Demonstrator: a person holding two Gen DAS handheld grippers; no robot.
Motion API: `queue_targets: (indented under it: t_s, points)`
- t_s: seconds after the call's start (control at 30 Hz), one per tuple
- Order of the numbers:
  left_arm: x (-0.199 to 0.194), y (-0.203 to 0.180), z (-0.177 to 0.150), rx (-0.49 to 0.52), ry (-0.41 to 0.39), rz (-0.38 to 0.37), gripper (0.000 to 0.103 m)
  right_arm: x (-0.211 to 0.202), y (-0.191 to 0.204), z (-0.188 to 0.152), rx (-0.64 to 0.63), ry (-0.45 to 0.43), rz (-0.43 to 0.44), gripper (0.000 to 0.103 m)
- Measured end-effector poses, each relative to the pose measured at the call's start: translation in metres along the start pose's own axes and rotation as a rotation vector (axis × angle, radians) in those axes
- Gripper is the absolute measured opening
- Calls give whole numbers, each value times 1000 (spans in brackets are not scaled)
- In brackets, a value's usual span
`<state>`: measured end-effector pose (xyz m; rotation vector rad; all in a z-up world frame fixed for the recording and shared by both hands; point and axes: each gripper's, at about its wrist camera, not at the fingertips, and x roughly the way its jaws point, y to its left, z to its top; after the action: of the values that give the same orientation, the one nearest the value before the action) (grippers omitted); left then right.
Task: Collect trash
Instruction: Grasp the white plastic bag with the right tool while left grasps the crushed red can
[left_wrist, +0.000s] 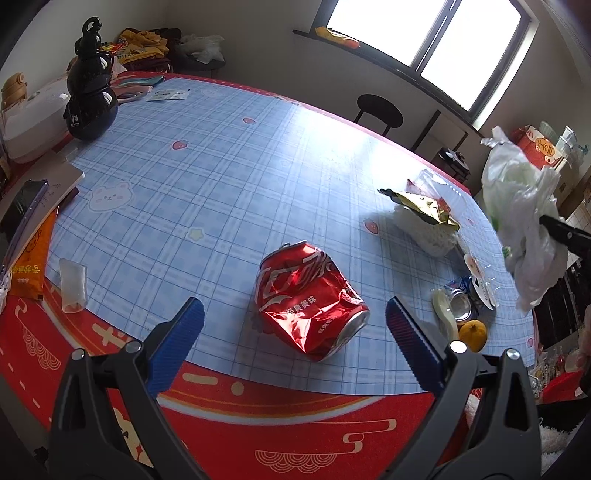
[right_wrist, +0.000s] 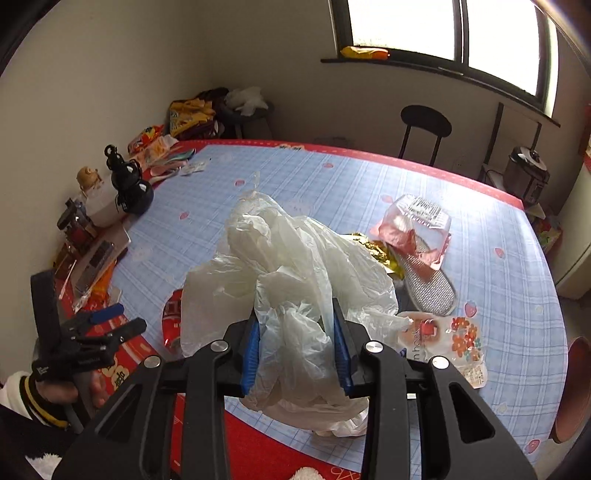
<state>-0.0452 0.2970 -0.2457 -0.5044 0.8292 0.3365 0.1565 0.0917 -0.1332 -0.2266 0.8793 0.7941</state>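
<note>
The right tool (right_wrist: 295, 354) is pinching a crumpled white plastic bag (right_wrist: 291, 273) between its blue pads, the film bunched thick enough that the pads stand apart around it; the bag hangs clear of the desk (right_wrist: 498, 295), probably lifted to serve as the sack for the rubbish. The left tool (left_wrist: 295, 325) is spread wide and holds nothing, poised just short of the crushed red can (left_wrist: 310, 299), which lies on its side between the lines of its two fingers, so it looks set to close on it. Beyond the can, toward the far right edge of the desk, lie a gold wrapper (left_wrist: 424, 206) on a grey slipper (right_wrist: 428, 288), a clear plastic tray (right_wrist: 417, 221), a small opened tin (left_wrist: 460, 304) and a yellow fruit (left_wrist: 472, 334), all well apart from both tools
</note>
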Motion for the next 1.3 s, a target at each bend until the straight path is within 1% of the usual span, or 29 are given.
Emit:
queue_targets:
  t_s: [0.1,0.2,0.3,0.4,0.47,0.5,0.53,0.7,0.87,0.97,1.0,1.03,1.13,1.3]
  points:
    - [8,-6,-4,13,24,-7,97,-12,-8,-2,6,-44,-37,34]
    - [17,-6,-6,-5,40,-19,97,-16,-20,-8,38,-43,-43,34]
    - [31,4,-4,-55,56,-12,97,-15,-27,-18,56,-21,-48,34]
    - [50,22,0,-139,77,-6,95,-13,-31,-29,73,1,-53,34]
    - [62,31,3,-179,86,-12,87,-13,-35,-34,84,10,-62,34]
    - [68,33,6,-187,98,-11,81,-14,-38,-37,90,13,-67,34]
    - [73,34,8,-189,106,-11,79,-15,-41,-39,95,15,-72,34]
    - [89,27,13,-171,121,-36,74,-22,-54,-47,126,17,-98,34]
    - [95,22,16,-153,104,-26,72,-28,-64,-54,140,18,-116,34]
    - [99,17,17,-136,105,-25,65,-30,-69,-59,155,23,-123,34]
    - [99,15,18,-129,112,-25,55,-30,-71,-60,160,24,-125,34]
    - [100,13,17,-122,120,-21,54,-31,-73,-61,165,24,-126,34]
    - [102,5,16,-109,125,-18,53,-34,-77,-62,175,15,-128,34]
    - [95,-4,10,-102,109,-26,50,-42,-80,-61,178,-16,-130,34]
